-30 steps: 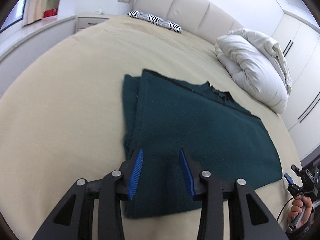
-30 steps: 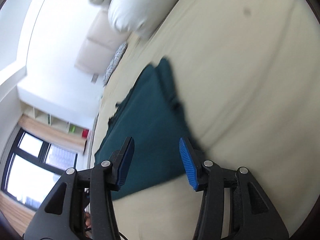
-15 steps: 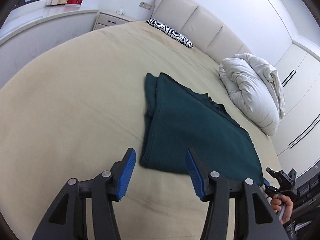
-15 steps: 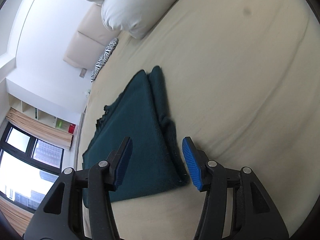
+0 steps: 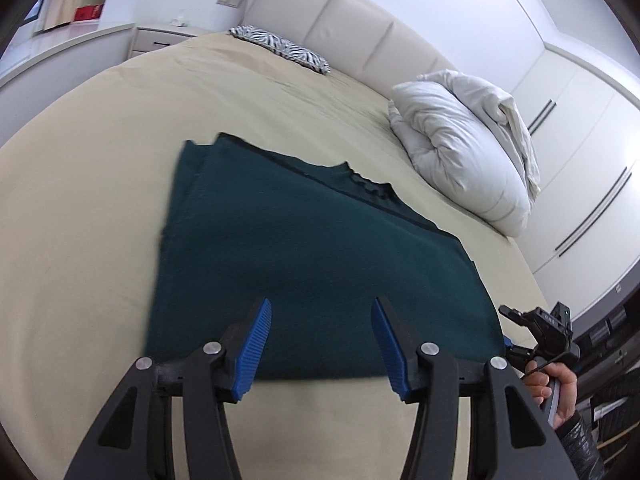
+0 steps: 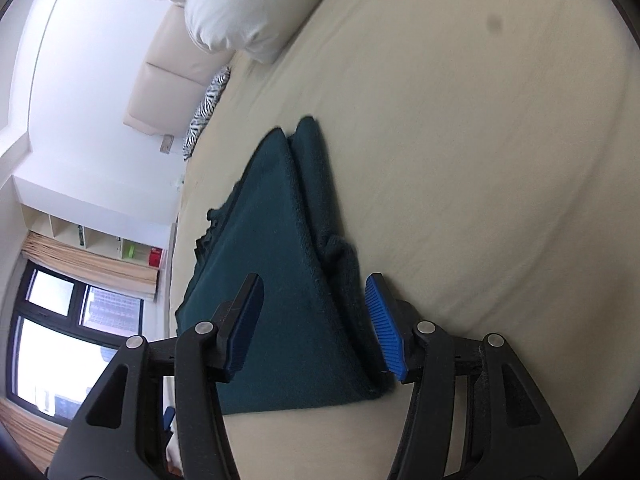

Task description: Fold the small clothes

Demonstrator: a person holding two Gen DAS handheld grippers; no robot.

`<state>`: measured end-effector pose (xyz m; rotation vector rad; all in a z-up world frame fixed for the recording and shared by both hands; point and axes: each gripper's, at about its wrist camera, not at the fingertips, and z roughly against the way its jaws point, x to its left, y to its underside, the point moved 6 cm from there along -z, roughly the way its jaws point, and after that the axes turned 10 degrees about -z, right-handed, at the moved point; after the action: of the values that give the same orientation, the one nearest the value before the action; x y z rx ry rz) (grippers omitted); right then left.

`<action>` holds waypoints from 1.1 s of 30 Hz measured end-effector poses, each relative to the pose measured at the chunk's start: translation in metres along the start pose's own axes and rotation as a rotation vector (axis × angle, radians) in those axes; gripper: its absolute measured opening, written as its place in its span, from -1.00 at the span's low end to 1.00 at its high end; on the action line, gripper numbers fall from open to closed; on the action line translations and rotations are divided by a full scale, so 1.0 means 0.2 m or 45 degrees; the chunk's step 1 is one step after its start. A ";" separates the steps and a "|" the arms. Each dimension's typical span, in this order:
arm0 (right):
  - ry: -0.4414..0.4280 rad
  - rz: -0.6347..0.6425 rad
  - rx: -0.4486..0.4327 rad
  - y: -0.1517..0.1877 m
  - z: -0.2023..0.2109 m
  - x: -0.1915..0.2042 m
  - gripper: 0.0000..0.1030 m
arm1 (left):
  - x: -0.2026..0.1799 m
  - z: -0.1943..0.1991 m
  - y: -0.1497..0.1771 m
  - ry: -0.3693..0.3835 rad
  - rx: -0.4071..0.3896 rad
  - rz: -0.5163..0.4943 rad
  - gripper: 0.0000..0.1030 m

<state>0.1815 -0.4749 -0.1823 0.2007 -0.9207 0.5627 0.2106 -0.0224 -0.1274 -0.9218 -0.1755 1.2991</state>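
A dark green garment (image 5: pixel 312 240) lies folded flat on the beige bed sheet (image 5: pixel 80 208), with a narrower folded strip along its left side. My left gripper (image 5: pixel 320 320) hovers open over the garment's near edge, nothing pinched between its blue pads. In the right wrist view the same garment (image 6: pixel 272 260) runs away from me. My right gripper (image 6: pixel 314 320) stands open astride its near corner, the pads clear of the cloth. That right gripper (image 5: pixel 540 324) also shows at the garment's right corner, held by a hand (image 5: pixel 556 388).
A bunched white duvet (image 5: pixel 460 148) lies on the bed beyond the garment's right end. A zebra-print pillow (image 5: pixel 280 46) rests against the padded headboard (image 5: pixel 340 12). Wardrobe doors (image 5: pixel 580 160) stand to the right, a nightstand (image 5: pixel 160 38) at the far left.
My left gripper drew back from the garment, then came forward over its near edge again, its jaws a little wider. My right gripper closed in on the garment's near corner.
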 end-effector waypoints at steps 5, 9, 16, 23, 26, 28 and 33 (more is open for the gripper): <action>0.006 -0.055 0.046 -0.04 -0.07 0.03 0.02 | -0.10 -0.18 -0.05 0.033 0.063 -0.068 0.06; 0.029 -0.029 0.090 -0.06 -0.12 0.07 0.02 | -0.15 -0.30 -0.07 0.043 0.100 -0.097 0.06; 0.083 0.068 0.173 0.00 -0.24 0.15 -0.50 | -0.12 -0.41 -0.06 0.031 0.154 -0.094 0.06; 0.103 0.075 0.130 0.02 -0.27 0.14 -0.76 | -0.08 -0.44 -0.02 0.070 0.165 -0.071 0.05; 0.145 0.107 0.096 0.04 -0.27 0.17 -0.78 | -0.07 -0.45 -0.01 0.078 0.164 -0.067 0.04; 0.173 0.121 0.075 0.04 -0.27 0.19 -0.79 | -0.06 -0.45 -0.01 0.084 0.168 -0.065 0.04; 0.281 0.189 0.006 0.07 -0.26 0.26 -0.81 | -0.02 -0.44 -0.02 0.161 0.163 0.014 -0.05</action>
<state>0.2353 -0.4227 -0.1736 0.0724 -0.7236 0.7098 0.2646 -0.0684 -0.1798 -0.8927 0.0114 1.2435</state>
